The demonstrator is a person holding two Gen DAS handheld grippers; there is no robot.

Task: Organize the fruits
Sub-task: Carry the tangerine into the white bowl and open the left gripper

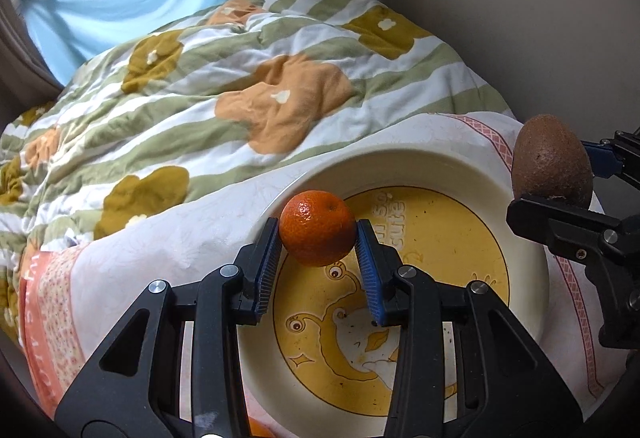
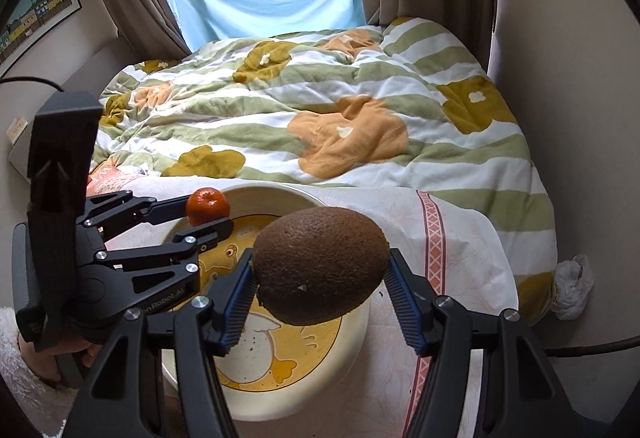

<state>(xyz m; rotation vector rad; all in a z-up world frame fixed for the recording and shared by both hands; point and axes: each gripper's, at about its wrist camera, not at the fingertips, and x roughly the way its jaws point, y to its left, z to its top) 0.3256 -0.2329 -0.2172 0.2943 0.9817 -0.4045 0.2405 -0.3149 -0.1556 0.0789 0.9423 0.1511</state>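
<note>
Above the plate (image 1: 480,166), the left gripper (image 1: 318,238) has its fingers (image 1: 370,270) clamped on an orange (image 1: 317,227) over the near-left rim. Over the plate's right side, the right gripper (image 2: 320,290) pinches a kiwi (image 2: 320,264).

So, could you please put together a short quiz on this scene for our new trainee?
1. True or false: the left gripper holds the small round orange tangerine between its fingers.
2. What does the right gripper hold? A) a lemon B) the brown fuzzy oval kiwi C) nothing
3. Fill in: both fruits hang above the cream round plate with the yellow cartoon centre, which rests on a ______.

Key: 1 true; 2 B; 3 bed, on the white cloth with a pink patterned border that lies beside the striped flowered quilt.
</note>
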